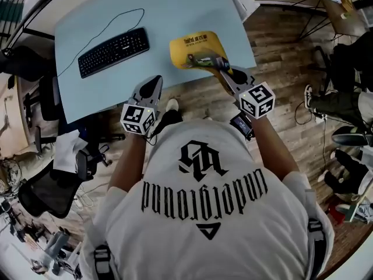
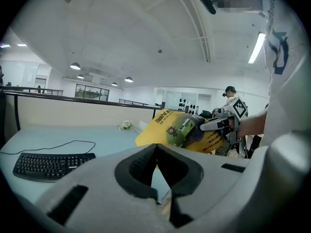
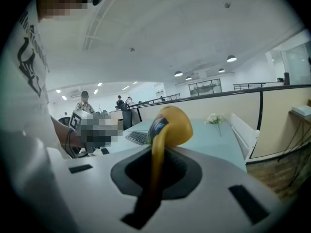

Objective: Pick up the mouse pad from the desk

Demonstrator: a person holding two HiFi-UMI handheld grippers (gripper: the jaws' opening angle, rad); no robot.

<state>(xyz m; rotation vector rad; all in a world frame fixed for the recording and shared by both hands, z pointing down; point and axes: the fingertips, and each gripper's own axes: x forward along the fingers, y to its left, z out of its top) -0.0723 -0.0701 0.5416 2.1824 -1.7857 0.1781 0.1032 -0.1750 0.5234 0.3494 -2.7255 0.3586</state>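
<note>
So here's what we've got. The biggest thing is the pale blue desk (image 1: 186, 4), which fills the far part of the head view, with wood-plank floor (image 1: 280, 63) showing near and to the right of it.

On the left half of the desk sits a black keyboard (image 1: 113, 52), lying at a slant. Its thin black cable (image 1: 111, 17) loops off toward the far side.

The yellow mouse pad (image 1: 195, 46) is over the near right part of the desk, close to the near edge. It isn't lying flat. From the left gripper view we see it tilted and up off the desk surface, printed face toward that camera, with the desk visible beneath it.

The right gripper (image 1: 220, 67) has it by the near right edge. In the right gripper view the pad runs edge-on straight between the jaws, which are clamped on it, and it curls upward beyond the tips.

The left gripper (image 1: 156, 81) hangs off the near edge of the desk, left of the pad and well apart from it, roughly between pad and keyboard. Its jaws are together with nothing pinched in them.
</note>
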